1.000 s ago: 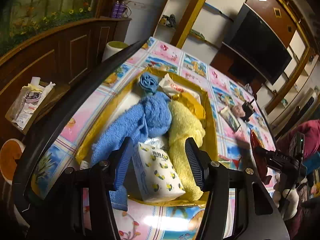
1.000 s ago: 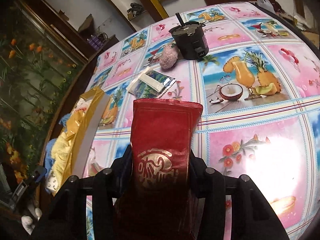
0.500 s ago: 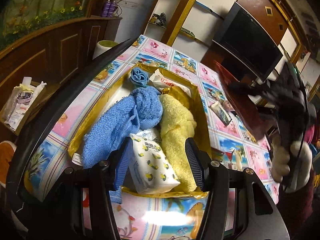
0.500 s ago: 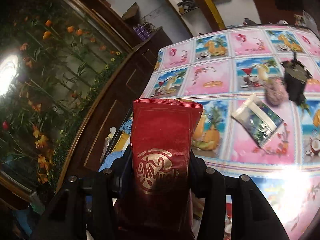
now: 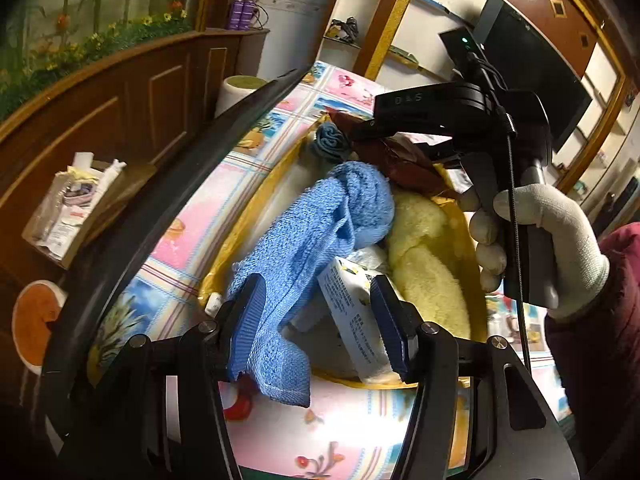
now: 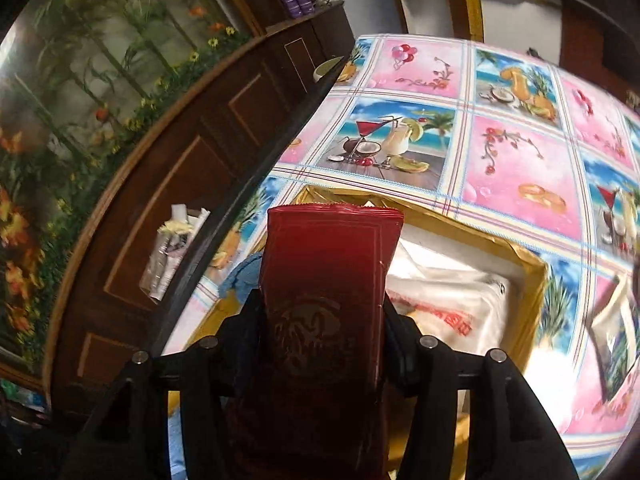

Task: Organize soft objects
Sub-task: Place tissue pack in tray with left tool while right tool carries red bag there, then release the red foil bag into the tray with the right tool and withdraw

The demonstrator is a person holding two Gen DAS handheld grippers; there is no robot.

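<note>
A gold-lined box (image 5: 256,200) on the patterned table holds a blue towel (image 5: 316,232), a yellow towel (image 5: 428,264), a small rolled blue cloth (image 5: 330,142) and a white tissue pack (image 5: 356,312). My left gripper (image 5: 320,320) is open and empty, low over the box's near end, jaws either side of the tissue pack. My right gripper (image 6: 322,316) is shut on a red foil packet (image 6: 332,260) and holds it over the box's far end (image 6: 532,276), above a white plastic bag (image 6: 448,296). The packet also shows in the left wrist view (image 5: 396,152).
A dark wooden cabinet (image 5: 132,92) stands left of the table with a small carton of clutter (image 5: 76,208) beside it. A green-and-white packet (image 6: 616,336) lies on the tablecloth right of the box. A dark curved table rim (image 5: 168,200) runs along the left.
My right gripper has carried the red packet from the open table to above the box's far end. My left gripper has edged closer to the box; the blue towel's end now hangs over the near wall.
</note>
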